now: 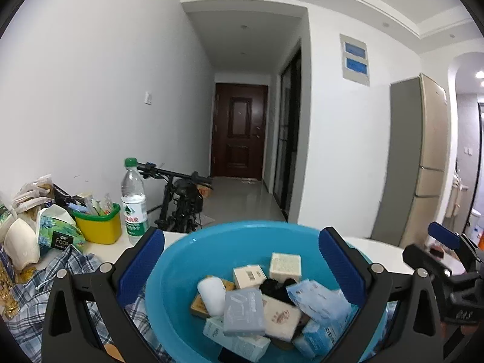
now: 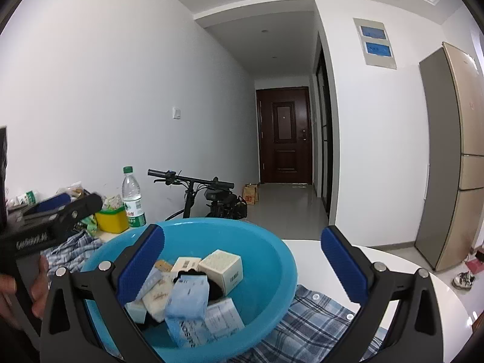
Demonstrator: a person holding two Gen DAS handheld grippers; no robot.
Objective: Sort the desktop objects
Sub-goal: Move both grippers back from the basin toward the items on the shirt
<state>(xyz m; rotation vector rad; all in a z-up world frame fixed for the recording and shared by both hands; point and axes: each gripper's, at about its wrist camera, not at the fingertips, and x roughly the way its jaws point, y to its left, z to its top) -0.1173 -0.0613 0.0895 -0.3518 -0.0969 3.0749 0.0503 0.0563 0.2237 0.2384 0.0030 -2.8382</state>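
Note:
A blue plastic basin (image 1: 169, 272) (image 2: 266, 257) stands on a plaid shirt on the white table. It holds several small boxes and packets, among them a white cube box (image 1: 285, 266) (image 2: 222, 264) and a pale blue tissue packet (image 1: 317, 299) (image 2: 187, 299). My left gripper (image 1: 242, 267) hangs open over the basin, and its blue pads grip nothing. My right gripper (image 2: 242, 267) is open wide over the basin's right side, also empty. In the right wrist view the left gripper (image 2: 57, 211) shows at the left, held by a hand (image 2: 18, 287).
At the back left of the table are a yellow bin (image 1: 99, 227) (image 2: 112, 219) of sachets, a water bottle (image 1: 133, 202) (image 2: 132, 196), a tissue pack (image 1: 57, 230) and bags. The plaid shirt (image 1: 69, 272) (image 2: 317, 317) lies under the basin. A bicycle (image 1: 181, 202) stands behind the table.

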